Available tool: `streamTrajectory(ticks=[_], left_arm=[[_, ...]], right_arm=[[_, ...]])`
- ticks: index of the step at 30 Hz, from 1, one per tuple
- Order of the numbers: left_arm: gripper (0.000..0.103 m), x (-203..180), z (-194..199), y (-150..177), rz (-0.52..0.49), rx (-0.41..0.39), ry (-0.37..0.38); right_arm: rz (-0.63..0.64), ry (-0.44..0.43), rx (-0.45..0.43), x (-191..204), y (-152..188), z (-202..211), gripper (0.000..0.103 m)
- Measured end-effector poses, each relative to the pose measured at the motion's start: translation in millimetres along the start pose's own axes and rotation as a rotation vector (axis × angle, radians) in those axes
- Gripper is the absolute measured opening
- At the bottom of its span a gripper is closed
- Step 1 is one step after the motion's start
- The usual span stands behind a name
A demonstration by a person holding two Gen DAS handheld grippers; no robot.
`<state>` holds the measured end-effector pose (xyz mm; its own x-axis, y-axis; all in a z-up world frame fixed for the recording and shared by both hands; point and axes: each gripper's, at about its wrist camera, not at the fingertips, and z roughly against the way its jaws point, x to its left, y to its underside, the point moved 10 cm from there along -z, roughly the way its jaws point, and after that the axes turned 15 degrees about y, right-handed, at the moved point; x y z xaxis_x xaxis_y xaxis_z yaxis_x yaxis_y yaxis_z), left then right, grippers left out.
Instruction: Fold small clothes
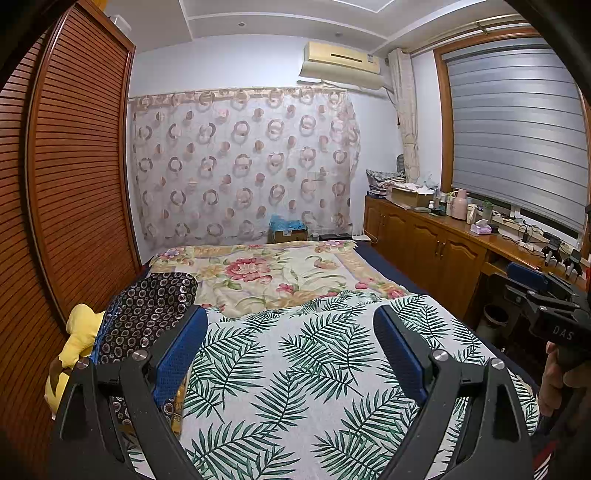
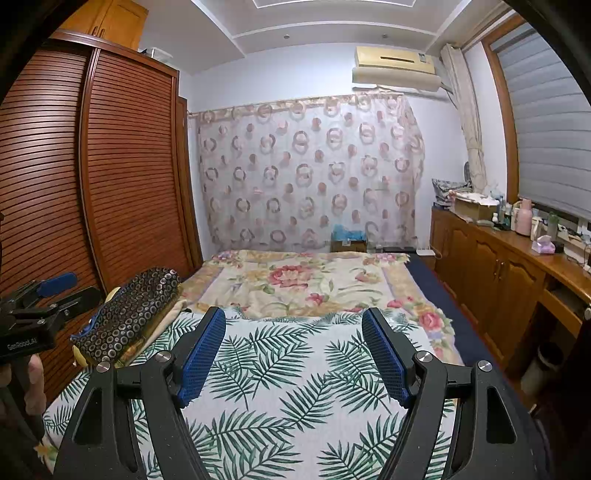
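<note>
Clothes (image 1: pixel 147 314), the dark ringed pile, lie left of both my grippers; my left gripper (image 1: pixel 291 332) is nearer; right gripper (image 2: pixel 293 336) farther; both jaws spread, empty.

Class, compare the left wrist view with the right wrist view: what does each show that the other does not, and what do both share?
Only the left wrist view shows the yellow soft item beside the dark circle-patterned garment, and the right gripper seen from the side.

Only the right wrist view shows the upper cabinet above the wardrobe, and the left gripper seen from the side.

Both share the leaf-print cloth, floral bedspread, curtain and air conditioner. Each view's own jaws stand open.
</note>
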<state>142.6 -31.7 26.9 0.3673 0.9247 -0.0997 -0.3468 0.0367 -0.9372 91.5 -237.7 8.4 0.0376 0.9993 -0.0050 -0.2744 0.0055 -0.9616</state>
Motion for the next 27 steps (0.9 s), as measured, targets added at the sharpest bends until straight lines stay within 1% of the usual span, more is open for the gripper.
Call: streamTrajectory(ticks=[27], left_arm=[[0.092, 1.2, 0.1, 0.7, 0.001, 0.001, -0.002]], right_arm=[[0.000, -0.002, 0.003, -6.2, -1.5, -3.4, 0.078]])
